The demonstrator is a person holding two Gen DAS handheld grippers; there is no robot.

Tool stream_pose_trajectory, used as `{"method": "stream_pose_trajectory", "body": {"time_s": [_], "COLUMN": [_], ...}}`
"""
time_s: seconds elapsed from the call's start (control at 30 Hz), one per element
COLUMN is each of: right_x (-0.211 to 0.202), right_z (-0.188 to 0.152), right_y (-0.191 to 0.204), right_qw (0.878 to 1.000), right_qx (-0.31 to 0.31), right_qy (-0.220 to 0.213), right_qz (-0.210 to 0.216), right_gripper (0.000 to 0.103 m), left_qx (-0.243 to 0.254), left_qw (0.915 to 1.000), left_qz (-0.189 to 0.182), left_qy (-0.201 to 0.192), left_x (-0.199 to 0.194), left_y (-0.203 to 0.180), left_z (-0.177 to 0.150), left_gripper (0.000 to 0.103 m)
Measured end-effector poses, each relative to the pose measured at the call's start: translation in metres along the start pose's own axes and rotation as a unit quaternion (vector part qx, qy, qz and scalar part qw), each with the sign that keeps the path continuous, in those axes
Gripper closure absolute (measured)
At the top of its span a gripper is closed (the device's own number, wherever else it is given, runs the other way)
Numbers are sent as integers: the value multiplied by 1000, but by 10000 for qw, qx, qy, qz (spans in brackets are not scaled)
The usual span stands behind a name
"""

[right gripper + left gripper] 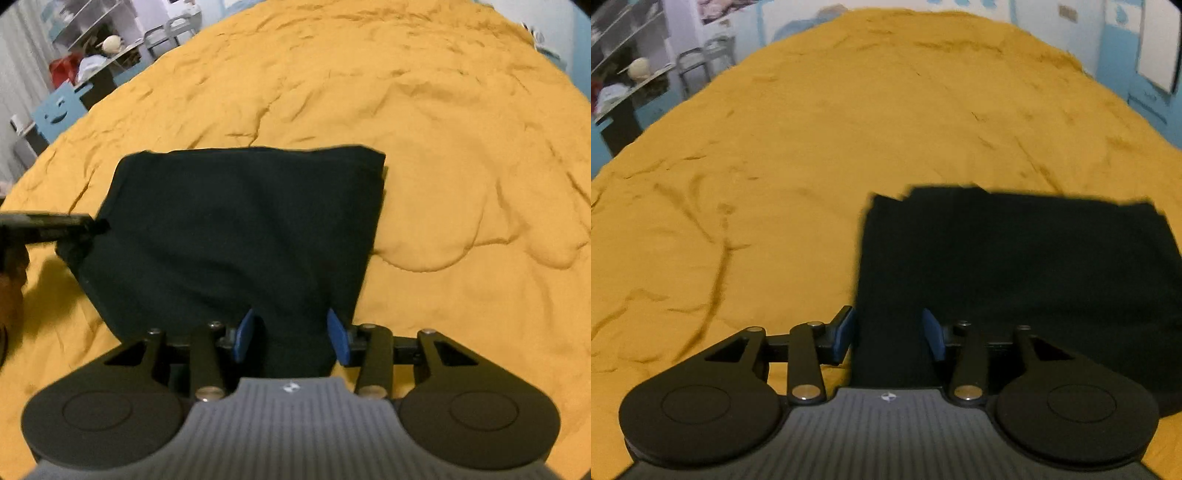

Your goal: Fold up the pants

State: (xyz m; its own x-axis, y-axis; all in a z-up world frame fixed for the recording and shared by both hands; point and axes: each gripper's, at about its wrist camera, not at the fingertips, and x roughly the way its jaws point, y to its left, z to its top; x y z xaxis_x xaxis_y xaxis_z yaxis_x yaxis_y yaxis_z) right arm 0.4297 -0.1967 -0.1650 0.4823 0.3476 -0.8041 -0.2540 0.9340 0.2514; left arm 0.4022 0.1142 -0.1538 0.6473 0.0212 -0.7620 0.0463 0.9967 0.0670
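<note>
The black pants (pixel 1015 266) lie folded into a compact rectangle on the mustard-yellow bedspread (pixel 775 166); they also show in the right wrist view (pixel 240 229). My left gripper (pixel 888 332) has its blue pads spread, with the near left edge of the pants between them. My right gripper (pixel 291 334) has its blue pads spread too, with the near right edge of the pants between them. The left gripper's black tip (pixel 88 225) shows in the right wrist view at the pants' left edge.
The wrinkled bedspread (pixel 461 166) stretches far on every side of the pants. Shelves with clutter (pixel 88 55) and a blue chair (pixel 55 110) stand past the bed's far left. A blue wall (pixel 1126 55) lies beyond the far edge.
</note>
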Motion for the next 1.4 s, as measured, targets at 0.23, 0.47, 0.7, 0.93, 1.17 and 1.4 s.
{"method": "stream_pose_trajectory", "body": {"time_s": [0.23,0.47,0.7,0.93,1.17,1.4], "right_x": [-23,-10,8,32,51,67], "right_z": [1,8,13,24,29,35], "right_y": [-39,-74,-89,-91,-90,-83], "right_qw": [9946,9802,9677,9580,9492,9387], "right_qx": [938,1652,1893,2010,2113,2193], "right_qy": [-182,35,245,397,441,388], "right_qz": [399,1092,1649,2008,2288,2630], "right_gripper": [55,50,49,47,45,46], "left_qx": [-969,-769,-846,-869,-882,-981], "left_qw": [9933,9776,9615,9525,9461,9397], "left_qz": [-627,-1837,-2391,-2691,-2901,-3076], "left_qy": [19,676,1053,1128,1142,1132], "left_x": [-2,32,57,64,72,80], "left_y": [69,72,76,78,74,68], "left_z": [27,34,29,32,34,34], "left_gripper": [42,31,25,22,17,40]}}
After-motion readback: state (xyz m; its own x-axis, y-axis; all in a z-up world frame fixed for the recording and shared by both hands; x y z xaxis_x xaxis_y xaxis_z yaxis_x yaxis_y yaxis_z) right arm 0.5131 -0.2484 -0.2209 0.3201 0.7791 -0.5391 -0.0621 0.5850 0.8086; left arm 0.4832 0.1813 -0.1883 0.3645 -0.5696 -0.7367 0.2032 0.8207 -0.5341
